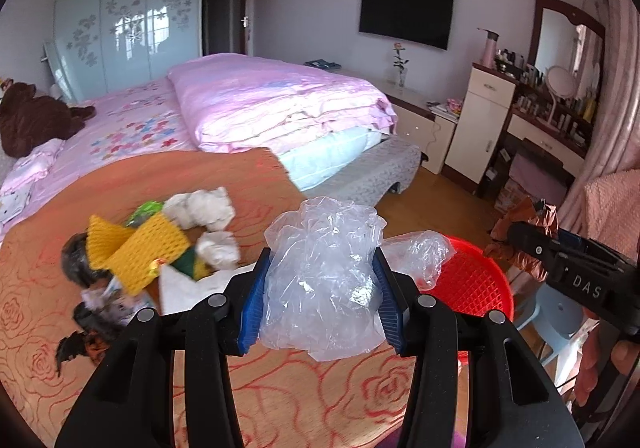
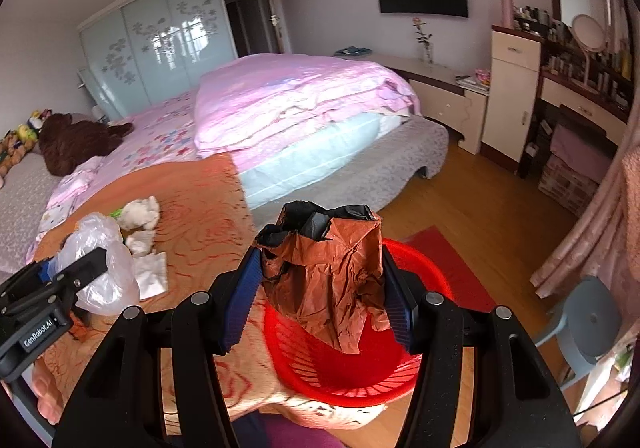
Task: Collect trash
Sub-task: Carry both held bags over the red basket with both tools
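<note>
My left gripper (image 1: pixel 320 302) is shut on a crumpled clear plastic bag (image 1: pixel 320 280), held above the orange rose-patterned bedspread (image 1: pixel 248 400) beside a red mesh basket (image 1: pixel 476 280). My right gripper (image 2: pixel 320 300) is shut on a crumpled brown paper bag (image 2: pixel 332 280) with a black lining, directly over the red basket (image 2: pixel 340 368). In the left wrist view the right gripper (image 1: pixel 532 244) shows at the right with the brown bag (image 1: pixel 528 215). The right wrist view has the left gripper (image 2: pixel 60 272) and its plastic bag (image 2: pixel 104 276) at the left. More trash lies on the bedspread: yellow foam netting (image 1: pixel 140 252), white paper wads (image 1: pixel 204 207) and dark scraps (image 1: pixel 92 324).
A pink quilt (image 1: pixel 280 95) covers the bed behind. A grey plastic stool (image 2: pixel 592 324) stands on the wooden floor to the right, by a pink curtain (image 2: pixel 600 199). A dresser with a mirror (image 2: pixel 576 59) and white cabinets line the far wall.
</note>
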`<action>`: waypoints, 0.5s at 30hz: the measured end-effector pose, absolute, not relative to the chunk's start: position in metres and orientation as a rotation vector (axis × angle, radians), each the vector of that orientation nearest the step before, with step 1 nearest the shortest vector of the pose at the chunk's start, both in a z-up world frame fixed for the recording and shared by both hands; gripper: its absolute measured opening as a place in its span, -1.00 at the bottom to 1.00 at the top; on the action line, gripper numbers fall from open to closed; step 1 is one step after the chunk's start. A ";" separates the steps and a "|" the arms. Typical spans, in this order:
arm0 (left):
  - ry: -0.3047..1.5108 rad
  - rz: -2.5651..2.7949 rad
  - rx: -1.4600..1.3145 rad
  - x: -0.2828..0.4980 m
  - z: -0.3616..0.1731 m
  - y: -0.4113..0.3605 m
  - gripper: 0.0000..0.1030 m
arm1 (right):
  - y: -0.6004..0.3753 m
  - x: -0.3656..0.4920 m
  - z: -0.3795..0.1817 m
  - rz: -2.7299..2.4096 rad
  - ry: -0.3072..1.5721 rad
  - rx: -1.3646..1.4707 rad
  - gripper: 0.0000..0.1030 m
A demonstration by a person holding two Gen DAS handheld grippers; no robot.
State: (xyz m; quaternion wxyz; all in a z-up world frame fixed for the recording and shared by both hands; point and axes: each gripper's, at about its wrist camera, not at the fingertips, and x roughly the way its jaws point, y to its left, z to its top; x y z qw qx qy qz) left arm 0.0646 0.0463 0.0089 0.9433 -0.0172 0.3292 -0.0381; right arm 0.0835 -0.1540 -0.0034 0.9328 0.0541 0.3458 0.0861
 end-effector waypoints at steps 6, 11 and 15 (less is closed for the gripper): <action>0.674 -0.110 0.001 0.078 0.007 0.019 -0.11 | -0.173 0.085 -0.011 0.135 0.711 0.121 0.08; 0.696 -0.133 0.012 0.093 0.001 0.000 -0.11 | -0.187 0.088 -0.020 0.105 0.722 0.137 0.08; 0.710 -0.148 0.032 0.103 -0.006 -0.015 -0.10 | -0.198 0.093 -0.029 0.083 0.740 0.153 0.09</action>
